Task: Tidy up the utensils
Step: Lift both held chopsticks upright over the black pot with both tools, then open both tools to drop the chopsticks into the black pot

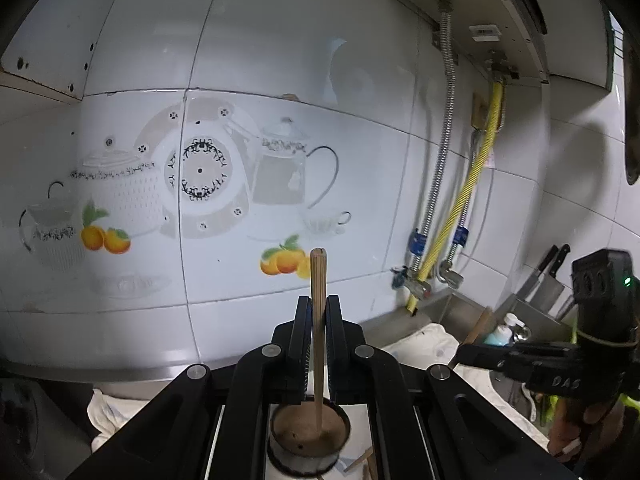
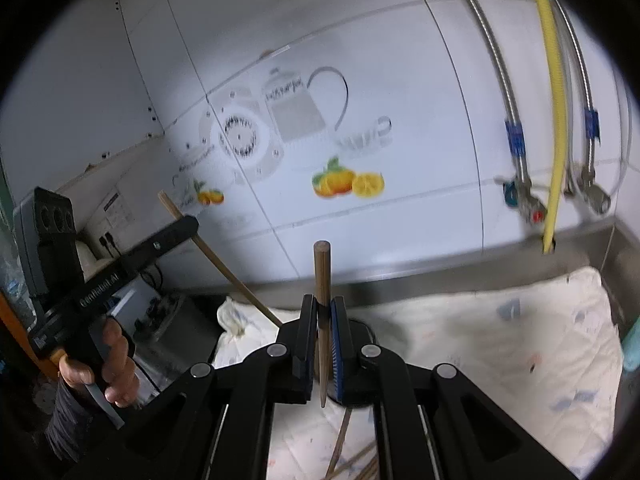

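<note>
My left gripper (image 1: 318, 312) is shut on a wooden chopstick (image 1: 318, 280) that stands upright, its lower tip inside a round dark-rimmed holder cup (image 1: 308, 434) right below the fingers. My right gripper (image 2: 322, 312) is shut on a second wooden chopstick (image 2: 322, 276), upright above the white cloth (image 2: 480, 340). The left gripper (image 2: 188, 226) also shows in the right wrist view with its chopstick (image 2: 224, 266) slanting down. The right gripper (image 1: 464, 354) shows side-on at the right of the left wrist view. More chopsticks (image 2: 340, 444) lie on the cloth.
A tiled wall (image 1: 280, 80) with teapot and orange decals is close ahead. Metal and yellow hoses (image 1: 468, 184) run down at the right. Knives (image 1: 548, 276), a soap bottle (image 1: 502, 332) and a steel rack stand far right. A steel counter edge (image 2: 440, 268) runs along the wall.
</note>
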Demonstrator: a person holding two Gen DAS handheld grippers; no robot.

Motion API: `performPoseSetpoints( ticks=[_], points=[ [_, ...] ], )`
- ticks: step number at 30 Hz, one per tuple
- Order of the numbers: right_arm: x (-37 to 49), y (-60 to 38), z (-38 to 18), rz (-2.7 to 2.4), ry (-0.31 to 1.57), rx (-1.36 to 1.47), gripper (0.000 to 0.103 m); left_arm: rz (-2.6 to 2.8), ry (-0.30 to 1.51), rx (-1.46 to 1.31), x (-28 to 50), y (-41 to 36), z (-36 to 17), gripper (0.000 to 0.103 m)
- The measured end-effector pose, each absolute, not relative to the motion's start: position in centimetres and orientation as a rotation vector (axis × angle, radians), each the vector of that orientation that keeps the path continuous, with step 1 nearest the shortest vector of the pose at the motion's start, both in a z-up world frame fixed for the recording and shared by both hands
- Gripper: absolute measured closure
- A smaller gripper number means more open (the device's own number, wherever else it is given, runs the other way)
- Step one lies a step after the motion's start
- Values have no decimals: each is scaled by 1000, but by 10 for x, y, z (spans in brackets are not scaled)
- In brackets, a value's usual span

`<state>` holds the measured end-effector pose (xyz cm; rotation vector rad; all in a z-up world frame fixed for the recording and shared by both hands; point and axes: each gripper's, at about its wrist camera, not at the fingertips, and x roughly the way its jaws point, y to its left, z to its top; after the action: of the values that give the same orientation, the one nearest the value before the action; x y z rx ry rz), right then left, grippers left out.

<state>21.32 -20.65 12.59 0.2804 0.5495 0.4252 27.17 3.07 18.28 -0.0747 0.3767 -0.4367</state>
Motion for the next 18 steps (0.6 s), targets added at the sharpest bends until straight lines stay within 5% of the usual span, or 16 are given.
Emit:
performPoseSetpoints(
  ticks=[18],
  points=[
    [266, -172, 88, 345, 628, 189, 94, -373, 620, -72, 340, 25, 78, 97]
  ],
)
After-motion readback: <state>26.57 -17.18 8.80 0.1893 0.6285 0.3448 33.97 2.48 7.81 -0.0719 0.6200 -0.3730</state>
